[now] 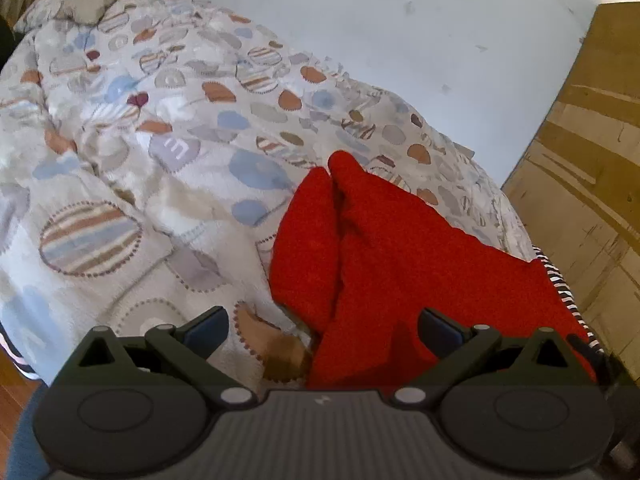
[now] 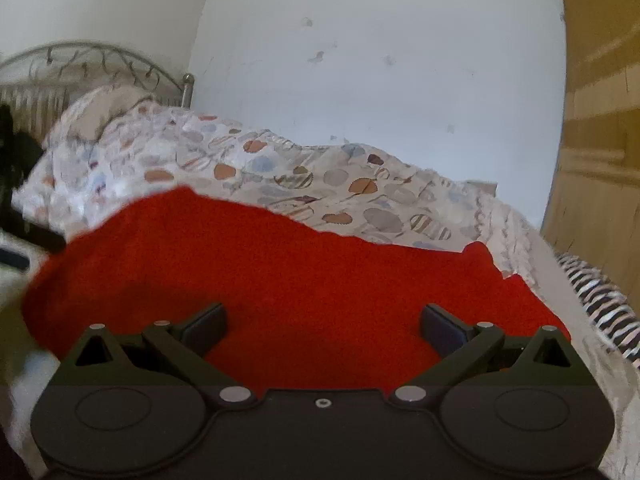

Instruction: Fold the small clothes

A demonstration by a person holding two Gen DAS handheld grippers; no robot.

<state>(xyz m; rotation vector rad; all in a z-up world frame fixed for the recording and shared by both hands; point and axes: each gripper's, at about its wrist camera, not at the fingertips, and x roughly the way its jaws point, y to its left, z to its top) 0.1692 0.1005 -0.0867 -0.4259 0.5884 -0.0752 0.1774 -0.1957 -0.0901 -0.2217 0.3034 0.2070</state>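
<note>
A red fleece garment (image 1: pixel 384 256) lies rumpled on the patterned bedspread (image 1: pixel 132 152), with two narrow parts pointing away toward the wall. My left gripper (image 1: pixel 322 330) is open, low over the garment's near left edge, holding nothing. In the right wrist view the same red garment (image 2: pixel 288 280) spreads wide across the bed just ahead. My right gripper (image 2: pixel 322 326) is open above it, with its fingers (image 2: pixel 208 322) apart and empty.
The bedspread (image 2: pixel 280 176) covers the bed up to a white wall (image 2: pixel 380 80). A metal headboard (image 2: pixel 80 64) and a pillow are at the far left. A wooden wardrobe (image 1: pixel 592 184) stands at the right. A striped cloth (image 2: pixel 604 304) hangs at the bed's right edge.
</note>
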